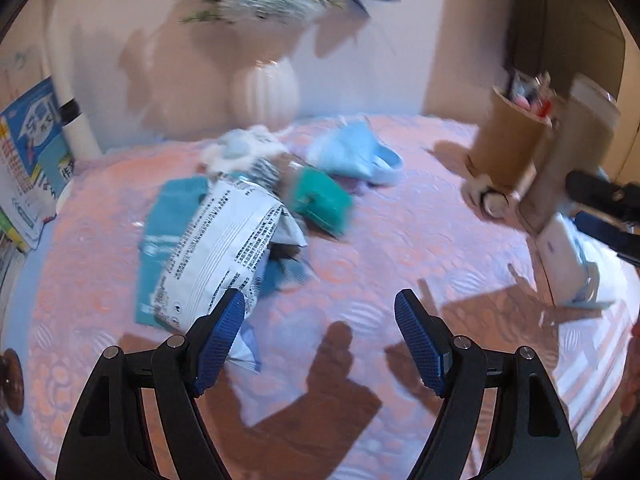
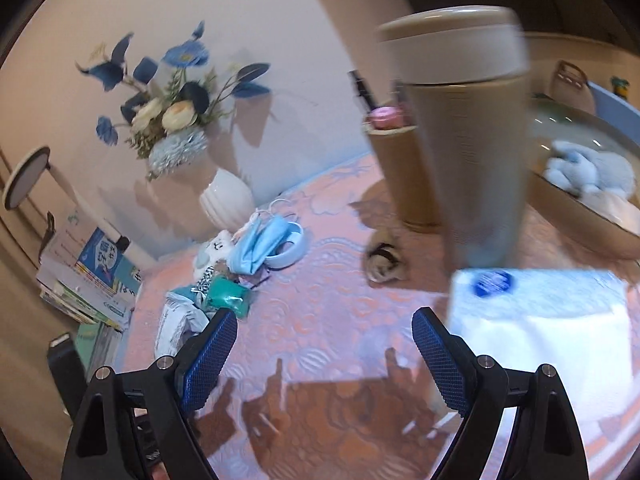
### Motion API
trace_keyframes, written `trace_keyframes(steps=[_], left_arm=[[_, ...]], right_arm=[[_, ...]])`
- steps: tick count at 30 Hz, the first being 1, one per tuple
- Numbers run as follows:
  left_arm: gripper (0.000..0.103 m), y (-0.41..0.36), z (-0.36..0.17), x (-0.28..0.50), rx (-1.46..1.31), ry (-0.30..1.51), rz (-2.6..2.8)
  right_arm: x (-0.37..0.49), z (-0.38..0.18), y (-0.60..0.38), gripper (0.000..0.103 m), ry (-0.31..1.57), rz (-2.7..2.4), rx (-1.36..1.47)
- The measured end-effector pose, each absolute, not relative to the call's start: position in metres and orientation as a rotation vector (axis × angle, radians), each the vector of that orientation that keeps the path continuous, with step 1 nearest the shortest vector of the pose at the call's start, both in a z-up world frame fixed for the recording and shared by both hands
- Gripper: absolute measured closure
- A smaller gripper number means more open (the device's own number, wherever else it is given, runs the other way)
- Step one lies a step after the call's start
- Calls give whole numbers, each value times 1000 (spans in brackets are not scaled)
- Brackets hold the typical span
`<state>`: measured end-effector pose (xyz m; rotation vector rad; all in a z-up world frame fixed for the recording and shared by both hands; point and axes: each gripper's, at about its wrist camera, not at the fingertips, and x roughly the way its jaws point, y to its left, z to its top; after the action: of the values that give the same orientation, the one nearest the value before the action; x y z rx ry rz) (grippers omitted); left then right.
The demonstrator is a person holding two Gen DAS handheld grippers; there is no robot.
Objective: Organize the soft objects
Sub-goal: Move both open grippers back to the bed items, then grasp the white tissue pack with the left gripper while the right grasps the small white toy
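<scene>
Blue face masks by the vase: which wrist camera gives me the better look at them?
The right wrist view. There the blue face masks are fairly sharp, with ear loops visible, lying against a pale blue ring near the white vase. In the left wrist view the masks are larger but smeared by motion blur.

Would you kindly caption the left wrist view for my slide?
Open left gripper above a pink tablecloth, facing a white printed packet, teal pouch and blue mask.

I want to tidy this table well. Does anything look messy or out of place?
Yes. Soft things lie in a loose heap near the white vase: a blue face mask, a green packet and a crumpled white printed bag overlap. Both grippers hover empty, jaws open.
</scene>
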<state>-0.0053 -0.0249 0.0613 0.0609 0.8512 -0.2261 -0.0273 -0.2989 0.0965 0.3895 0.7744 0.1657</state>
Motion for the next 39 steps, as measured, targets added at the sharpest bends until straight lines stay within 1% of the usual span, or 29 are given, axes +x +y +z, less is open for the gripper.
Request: trace_keyframes(steps=[6, 9, 11, 14, 18, 20, 24, 28, 31, 32, 33, 34, 35, 36, 37, 39], left_arm=[[27, -19, 77, -2, 115, 777, -261], [27, -10, 84, -2, 81, 743, -314], [21, -2, 85, -1, 49, 741, -319], [20, 9, 74, 13, 74, 769, -254], [20, 18, 57, 29, 93, 810, -227], [20, 21, 50, 35, 91, 825, -216], [20, 23, 40, 36, 55, 811, -240], [20, 13, 29, 35, 112, 806, -191], [20, 7, 31, 30, 145, 781, -195], [20, 6, 32, 30, 153, 778, -194], [28, 4, 32, 29, 163, 771, -190], [52, 4, 34, 26, 168, 755, -184], [52, 5, 36, 25, 169, 740, -176], [55, 6, 37, 23, 165, 726, -184], [58, 6, 39, 22, 159, 719, -195], [59, 9, 41, 21, 147, 702, -193]], right_arm=[[15, 76, -278, 15, 827, 122, 319], [34, 65, -276, 15, 858, 86, 295], [45, 59, -276, 15, 869, 50, 285], [61, 49, -275, 15, 913, -5, 278], [76, 45, -267, 15, 918, -53, 202], [80, 40, -267, 14, 923, -67, 212], [87, 26, -271, 13, 934, -83, 209], [80, 19, -265, 11, 876, -91, 144], [77, 19, -268, 11, 862, -82, 161], [75, 19, -270, 13, 854, -82, 171], [73, 20, -273, 26, 843, -101, 181], [69, 22, -277, 58, 825, -133, 193], [66, 22, -282, 76, 812, -132, 217], [64, 20, -288, 90, 810, -89, 264], [64, 17, -294, 90, 807, -56, 309], [58, 20, -300, 90, 770, -3, 358]])
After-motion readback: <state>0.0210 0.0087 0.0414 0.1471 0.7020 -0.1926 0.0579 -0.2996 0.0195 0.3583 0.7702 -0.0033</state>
